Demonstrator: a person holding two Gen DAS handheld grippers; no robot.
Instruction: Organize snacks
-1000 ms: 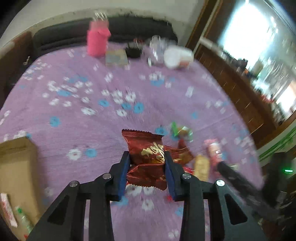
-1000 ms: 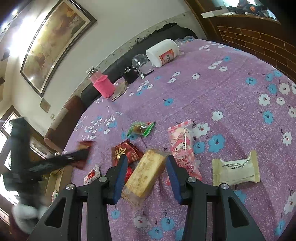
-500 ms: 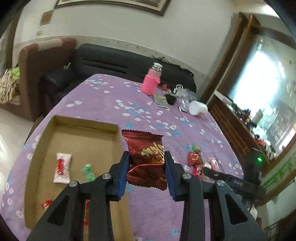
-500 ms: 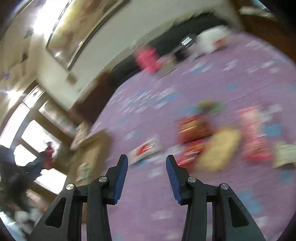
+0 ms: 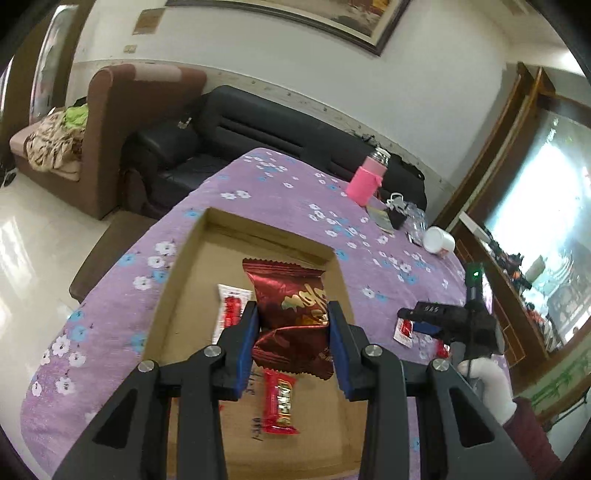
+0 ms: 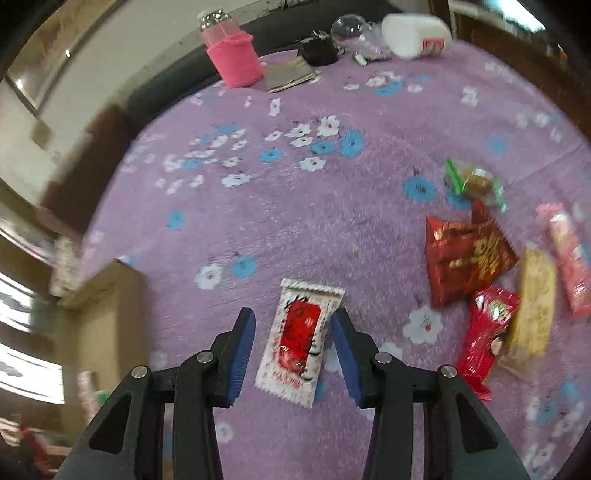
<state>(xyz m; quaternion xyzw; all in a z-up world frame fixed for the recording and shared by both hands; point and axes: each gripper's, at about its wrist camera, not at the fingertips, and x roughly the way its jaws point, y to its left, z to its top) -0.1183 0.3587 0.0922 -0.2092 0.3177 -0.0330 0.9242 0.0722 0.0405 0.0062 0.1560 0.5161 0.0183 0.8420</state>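
Purple flowered cloth covers the worktop (image 5: 280, 184), with a black sofa (image 5: 258, 125) and a brown armchair (image 5: 110, 122) behind its far edge. An open cardboard box (image 5: 173, 280) lies flat on the cloth and serves as the landmark.

Above the box, the left gripper (image 5: 291, 332) has its jaws closed on a dark red snack packet (image 5: 291, 306), the blue pads pressing its two sides; the packet hangs over the box's inside, clear of the floor. Inside the box, a white sachet with a red label (image 5: 231, 306) lies toward its left half, partly hidden by the left jaw, and a red candy bar (image 5: 280, 402) lies nearer the camera, below the held packet.

To the right of the box, on the cloth, the right gripper (image 6: 293, 350) points down at another white sachet with red print (image 6: 297, 343). Its jaws have just been opening and stand moderately wide, one on each side of the sachet, with a gap showing between each pad and the wrapper. In the left wrist view a gloved hand (image 5: 487, 384) holds this gripper.

Farther right of the box lies a cluster of loose snacks: a red foil bag (image 6: 465, 254), a small red packet (image 6: 487, 325), a tan bar (image 6: 532, 314), a pink wrapper (image 6: 569, 258) and a green-ended clear wrapper (image 6: 476, 181). Beyond the box, at the far edge, stand a pink bottle (image 6: 232, 55) and a tipped white jar (image 6: 413, 33).
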